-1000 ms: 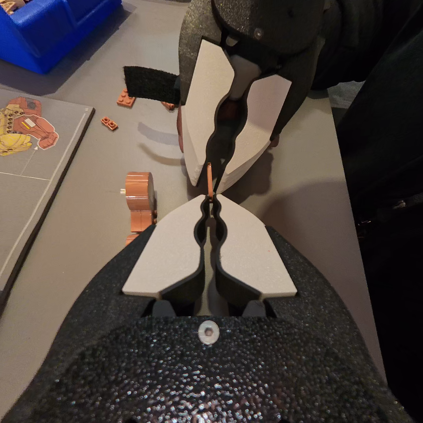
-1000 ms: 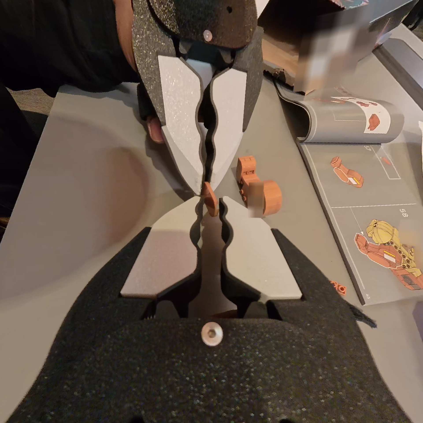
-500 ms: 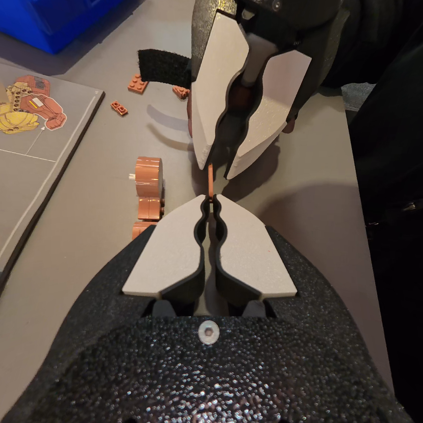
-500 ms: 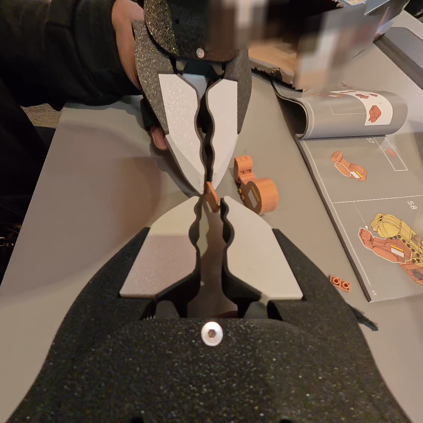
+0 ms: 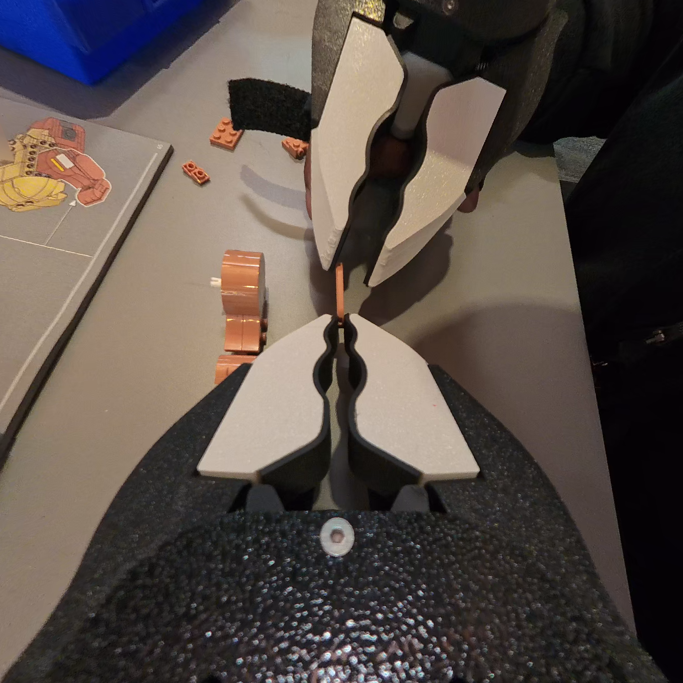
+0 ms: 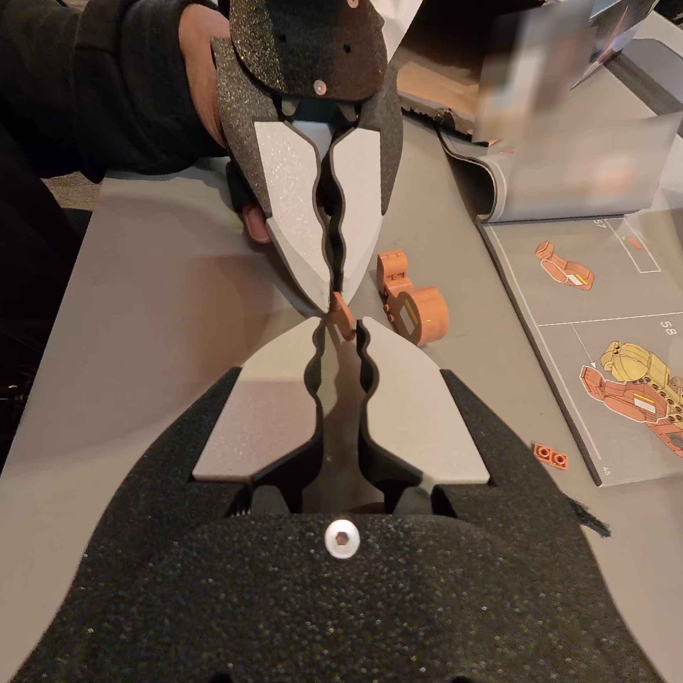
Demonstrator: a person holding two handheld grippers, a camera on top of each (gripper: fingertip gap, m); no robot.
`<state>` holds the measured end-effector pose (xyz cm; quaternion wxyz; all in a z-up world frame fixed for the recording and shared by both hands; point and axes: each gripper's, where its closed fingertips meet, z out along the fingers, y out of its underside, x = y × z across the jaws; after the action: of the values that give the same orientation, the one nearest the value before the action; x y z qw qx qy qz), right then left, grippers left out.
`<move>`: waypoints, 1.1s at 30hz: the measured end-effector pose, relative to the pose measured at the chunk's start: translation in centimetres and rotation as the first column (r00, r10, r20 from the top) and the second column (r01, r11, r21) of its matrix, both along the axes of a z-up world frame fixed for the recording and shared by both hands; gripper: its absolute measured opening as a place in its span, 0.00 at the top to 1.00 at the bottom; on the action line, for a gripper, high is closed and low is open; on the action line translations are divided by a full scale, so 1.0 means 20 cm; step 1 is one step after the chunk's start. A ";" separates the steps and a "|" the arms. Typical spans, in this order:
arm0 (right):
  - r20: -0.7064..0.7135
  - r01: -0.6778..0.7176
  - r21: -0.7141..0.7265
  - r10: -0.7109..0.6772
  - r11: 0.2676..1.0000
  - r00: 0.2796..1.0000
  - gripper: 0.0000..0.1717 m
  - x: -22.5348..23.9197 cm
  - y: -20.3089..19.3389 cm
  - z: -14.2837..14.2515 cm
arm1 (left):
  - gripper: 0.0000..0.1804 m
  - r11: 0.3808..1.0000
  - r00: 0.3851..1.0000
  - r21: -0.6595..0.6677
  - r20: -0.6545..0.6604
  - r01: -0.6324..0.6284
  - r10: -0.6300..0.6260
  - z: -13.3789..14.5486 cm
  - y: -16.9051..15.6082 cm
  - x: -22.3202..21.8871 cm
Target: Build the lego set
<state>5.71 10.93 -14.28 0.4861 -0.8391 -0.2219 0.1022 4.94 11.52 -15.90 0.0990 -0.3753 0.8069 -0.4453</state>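
The left gripper (image 5: 339, 318) has its jaws nearly closed, both pads pressing on the near edge of a thin orange-brown flat piece (image 5: 339, 292), which stands edge-on above the grey table (image 5: 148, 388). The hold takes only a narrow strip of the piece, so it looks liable to pivot if pushed sideways.

Directly opposite, tip to tip, the right gripper (image 6: 338, 325) has its jaws partly open. The free end of the piece reaches in between its fingertips, close against one pad (image 6: 364, 332) and clear of the other, so nothing is clamped there.

Just beside the meeting point lies an orange-brown brick assembly (image 5: 242, 295) with a rounded end. Farther off are an open instruction booklet (image 5: 74, 258), three small loose plates (image 5: 196, 172), a black strap (image 5: 266, 107) and, farthest, a blue bin (image 5: 74, 33).
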 end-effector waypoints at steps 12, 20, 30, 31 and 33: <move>0.001 0.000 -0.003 0.000 1.000 1.000 0.91 0.00 0.00 0.00 | 0.99 1.000 1.000 0.000 -0.002 -0.001 0.001 0.00 0.00 0.00; 0.002 0.001 -0.003 -0.001 1.000 1.000 0.91 0.00 0.00 0.00 | 0.99 1.000 1.000 0.002 -0.002 -0.001 0.001 0.00 0.00 0.00; -0.006 0.004 -0.006 -0.004 1.000 1.000 0.91 0.00 0.00 0.00 | 0.99 1.000 1.000 0.000 -0.001 -0.004 0.004 0.00 0.00 0.00; -0.007 0.005 -0.007 -0.005 1.000 1.000 0.91 0.01 0.00 0.00 | 0.99 1.000 1.000 0.000 -0.002 -0.005 0.005 0.00 0.00 0.00; -0.010 0.006 -0.007 -0.006 1.000 1.000 0.91 0.01 0.00 0.00 | 0.99 1.000 1.000 -0.003 0.000 -0.008 0.008 0.00 0.01 0.00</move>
<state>5.85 11.03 -14.27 0.4844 -0.8411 -0.2165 0.1055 4.91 11.64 -15.89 0.1003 -0.3789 0.8046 -0.4460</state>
